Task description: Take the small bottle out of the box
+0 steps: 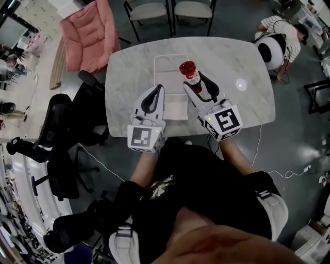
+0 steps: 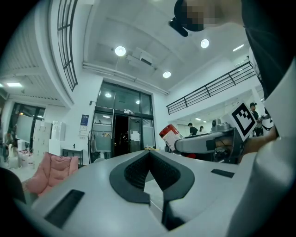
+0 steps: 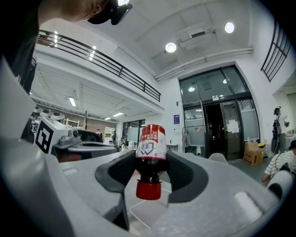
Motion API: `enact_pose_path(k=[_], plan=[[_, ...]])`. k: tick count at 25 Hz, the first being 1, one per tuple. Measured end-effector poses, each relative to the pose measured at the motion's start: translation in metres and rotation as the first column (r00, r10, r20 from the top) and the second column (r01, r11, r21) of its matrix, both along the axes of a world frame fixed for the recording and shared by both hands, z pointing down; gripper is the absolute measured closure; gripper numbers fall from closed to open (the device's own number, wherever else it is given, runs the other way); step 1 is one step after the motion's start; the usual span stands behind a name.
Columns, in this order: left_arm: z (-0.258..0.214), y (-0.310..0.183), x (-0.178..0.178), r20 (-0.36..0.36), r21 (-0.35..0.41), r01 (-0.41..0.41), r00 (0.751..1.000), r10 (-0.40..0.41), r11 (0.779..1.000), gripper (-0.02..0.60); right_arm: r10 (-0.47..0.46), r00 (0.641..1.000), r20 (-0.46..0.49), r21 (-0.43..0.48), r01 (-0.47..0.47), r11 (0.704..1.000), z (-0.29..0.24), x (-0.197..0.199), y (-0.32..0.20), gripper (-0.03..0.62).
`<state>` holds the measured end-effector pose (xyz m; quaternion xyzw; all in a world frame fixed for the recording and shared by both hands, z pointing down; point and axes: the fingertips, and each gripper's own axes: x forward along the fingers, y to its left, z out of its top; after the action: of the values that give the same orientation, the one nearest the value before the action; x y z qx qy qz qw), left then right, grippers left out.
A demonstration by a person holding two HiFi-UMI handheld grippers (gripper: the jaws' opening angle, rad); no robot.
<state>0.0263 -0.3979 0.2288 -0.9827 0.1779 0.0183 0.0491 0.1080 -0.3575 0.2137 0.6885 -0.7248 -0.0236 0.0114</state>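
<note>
Bottle (image 1: 190, 72) is the worry: left gripper (image 1: 157, 88) is sitting clenched and empty, box (image 1: 169, 69) is lying on the tabletop (image 1: 129, 72), and right gripper (image 3: 151, 159) is grasping the bottle's shoulder above it, where any loosening is risking a drop.

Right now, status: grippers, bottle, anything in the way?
Right gripper shut on small bottle. Left gripper shut, empty. Bottle held above box, at its right edge. Nothing blocking.

Print on the small bottle (image 3: 151, 143) too small to read, sides covered by the right gripper (image 3: 150, 156) pads. Near corners of the box (image 1: 170, 55) hidden under the right gripper and the left gripper (image 1: 157, 90). Two chairs (image 1: 147, 11) cropped by the head view's top edge.
</note>
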Motion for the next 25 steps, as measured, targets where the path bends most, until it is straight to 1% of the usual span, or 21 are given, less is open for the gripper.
enact_pose_path(k=[3,7,12,15,18,21,24,25], plan=[[0.004,0.004,-0.003,0.001,0.027,-0.011,1.0,0.011,1.0,0.569,-0.012,1.0,0.005,0.006,0.012,1.0,0.001,-0.005,0.005,0.388],[0.003,0.008,-0.004,-0.007,0.029,-0.012,1.0,0.012,0.999,0.569,-0.007,1.0,-0.006,0.016,0.007,1.0,0.0,-0.008,0.011,0.387],[-0.003,0.015,-0.006,-0.019,-0.016,-0.002,1.0,0.001,1.0,0.569,-0.016,1.0,-0.007,0.024,0.016,1.0,0.001,-0.015,0.017,0.388],[-0.001,0.017,-0.007,-0.023,-0.004,-0.006,1.0,0.006,1.0,0.569,-0.022,1.0,-0.004,0.021,0.022,1.0,0.001,-0.017,0.018,0.388],[0.003,0.018,-0.007,-0.014,0.02,-0.01,1.0,0.01,1.0,0.569,-0.021,1.0,-0.022,0.015,0.021,1.0,0.002,-0.016,0.019,0.388],[-0.002,0.022,-0.006,-0.006,0.007,0.001,1.0,-0.001,1.0,0.569,-0.025,0.999,-0.031,0.012,0.025,1.0,0.003,-0.018,0.02,0.388],[0.001,0.022,-0.008,-0.002,0.039,-0.009,1.0,0.009,0.999,0.569,-0.032,0.999,-0.033,0.007,0.032,0.999,0.006,-0.021,0.018,0.388],[0.001,0.022,-0.008,-0.002,0.038,-0.008,1.0,0.008,0.999,0.569,-0.032,0.999,-0.034,0.007,0.033,0.999,0.007,-0.021,0.018,0.388]])
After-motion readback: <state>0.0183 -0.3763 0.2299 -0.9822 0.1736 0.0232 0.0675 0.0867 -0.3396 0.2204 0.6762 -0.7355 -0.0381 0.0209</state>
